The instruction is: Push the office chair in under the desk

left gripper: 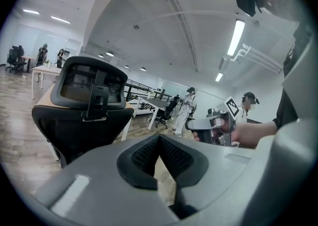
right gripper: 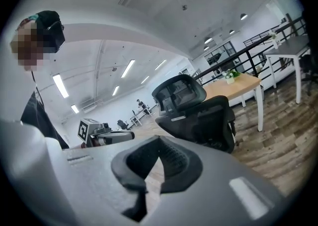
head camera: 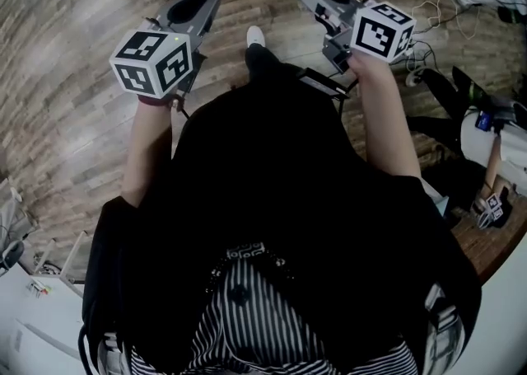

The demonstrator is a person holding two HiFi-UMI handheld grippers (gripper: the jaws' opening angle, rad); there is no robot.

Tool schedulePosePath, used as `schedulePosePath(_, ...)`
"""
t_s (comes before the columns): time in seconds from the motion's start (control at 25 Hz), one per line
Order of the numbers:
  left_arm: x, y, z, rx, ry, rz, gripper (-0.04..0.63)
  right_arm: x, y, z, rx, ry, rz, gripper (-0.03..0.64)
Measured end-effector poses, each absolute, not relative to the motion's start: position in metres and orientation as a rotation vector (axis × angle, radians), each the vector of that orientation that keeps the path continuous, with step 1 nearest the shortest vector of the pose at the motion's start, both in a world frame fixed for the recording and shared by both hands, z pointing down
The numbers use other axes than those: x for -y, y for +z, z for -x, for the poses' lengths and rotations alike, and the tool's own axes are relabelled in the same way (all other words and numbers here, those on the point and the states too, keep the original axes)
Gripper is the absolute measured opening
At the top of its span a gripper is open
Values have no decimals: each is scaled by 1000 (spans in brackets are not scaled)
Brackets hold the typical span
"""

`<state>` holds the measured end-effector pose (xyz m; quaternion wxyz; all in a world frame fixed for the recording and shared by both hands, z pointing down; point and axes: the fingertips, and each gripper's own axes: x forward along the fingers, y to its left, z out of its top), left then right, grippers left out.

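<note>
- Left claw point(left gripper: 159, 156) has its jaws closed tight, pad to pad, with nothing between them.
- Right claw point(right gripper: 159, 156) is closed and empty in the same way. A hand holds each one out in front of the person's body, above the floor.
- The office chair point(left gripper: 84, 120) is black, with a mesh headrest on a bracket above a broad, curved backrest. Its back faces the claws.
- It stands ahead of both claws and apart from them, in front of a counter point(right gripper: 233, 83) with a light wooden top and white legs. A small plant sits on the top.
- The floor point(head camera: 74, 77) is grey-brown wooden planking in a large open office. The ceiling is white and vaulted, with strip lights point(left gripper: 236, 36).
- More counters, chairs and a few standing people point(left gripper: 186, 108) are far behind.
- Neither claw touches the chair, and each shows in the other's view, level beside it.
</note>
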<state>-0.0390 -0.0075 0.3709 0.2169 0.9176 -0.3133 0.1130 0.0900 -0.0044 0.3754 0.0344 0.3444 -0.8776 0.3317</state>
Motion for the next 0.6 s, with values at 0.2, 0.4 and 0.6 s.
schedulePosePath(0.2, 56, 358, 12, 882, 304, -2535, 3, 55, 370, -90, 2719, 1023, -956, 0)
schedulePosePath(0.4, 106, 347, 6, 960, 278, -2519, 3, 110, 361, -93, 2763, 996, -875, 0)
schedulePosePath(0.6, 163, 339, 7, 1055, 274, -2484, 3, 166, 356, -101, 2778, 952, -804, 0)
